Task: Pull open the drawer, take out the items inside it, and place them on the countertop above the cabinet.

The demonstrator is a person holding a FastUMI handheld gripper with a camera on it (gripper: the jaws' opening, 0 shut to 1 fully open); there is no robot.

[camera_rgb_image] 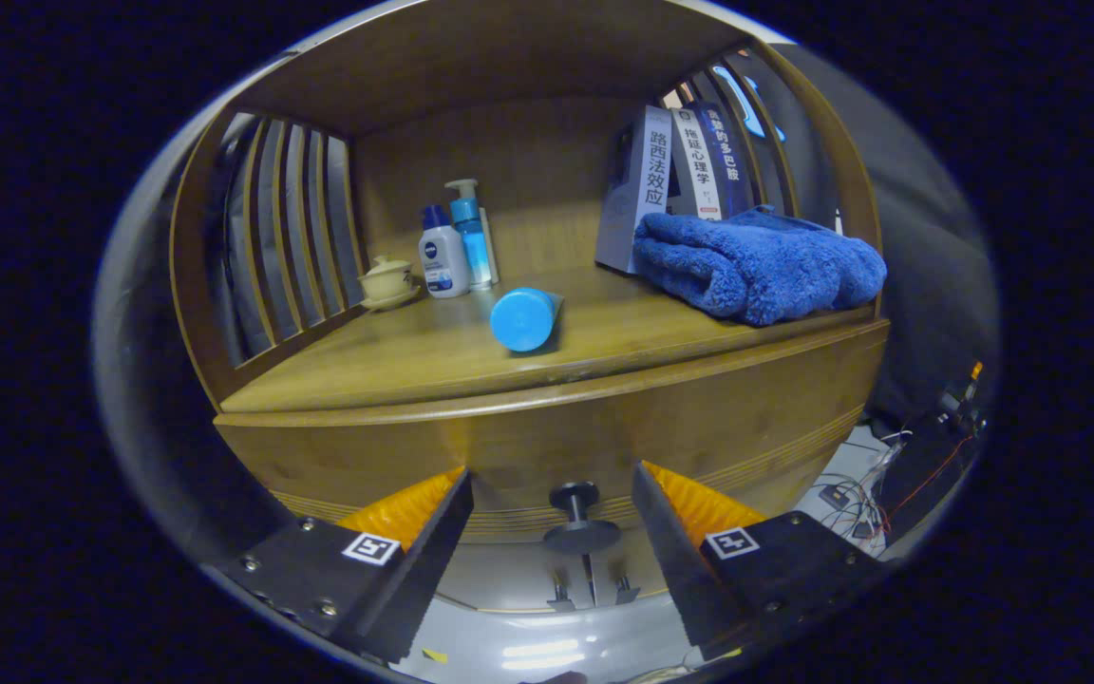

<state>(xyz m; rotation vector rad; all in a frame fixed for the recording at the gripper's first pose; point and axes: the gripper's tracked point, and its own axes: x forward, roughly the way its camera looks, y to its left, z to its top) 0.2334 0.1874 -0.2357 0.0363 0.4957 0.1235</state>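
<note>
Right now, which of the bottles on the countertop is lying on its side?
The blue bottle nearest the front edge lies on its side. The white bottle and pump bottle stand upright by the back wall. The gripper is open.

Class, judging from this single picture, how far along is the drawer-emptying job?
Done: nothing yet; the drawer front looks closed. In hand: the open gripper straddles the drawer knob without touching it. Left: pulling the drawer open and moving its contents onto the countertop, where a blue cylinder and a blue towel lie.
</note>
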